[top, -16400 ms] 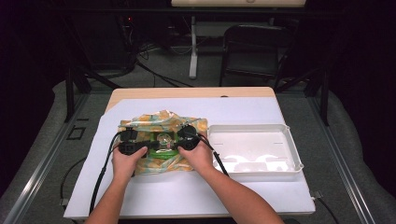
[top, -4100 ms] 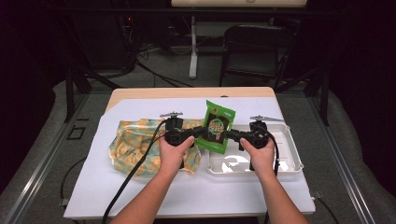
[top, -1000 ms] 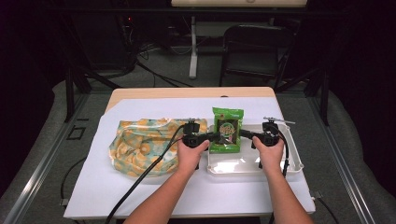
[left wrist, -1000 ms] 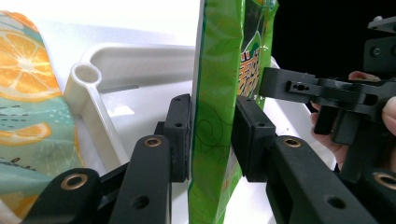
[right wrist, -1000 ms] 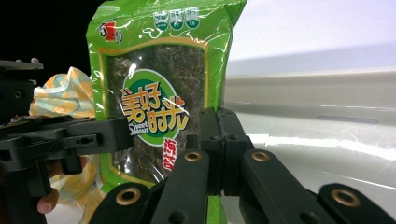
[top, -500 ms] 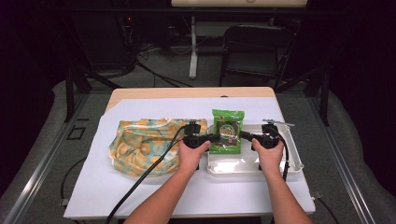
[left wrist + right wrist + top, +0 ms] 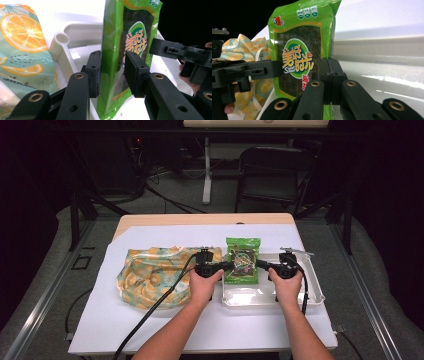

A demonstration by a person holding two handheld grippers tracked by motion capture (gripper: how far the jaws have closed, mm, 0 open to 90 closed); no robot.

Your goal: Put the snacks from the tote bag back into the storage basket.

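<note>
Snack pack: a green snack pack [image 7: 243,260] stands up straight over the left end of the white tray [image 7: 305,299], between both claws.
Right claw: the right gripper [image 7: 329,72] is pressed together, pinching the pack's edge at 3 o'clock.
Left claw: the left gripper [image 7: 113,71] sits at the pack's 9 o'clock. Its jaws are partly spread with the pack between them, and a gap shows by one pad.
Bag: an orange-print bag [image 7: 155,274] lies flat at 9 o'clock from the tray, just beside it.
Table: a white sheet [image 7: 150,232] covers it.
</note>
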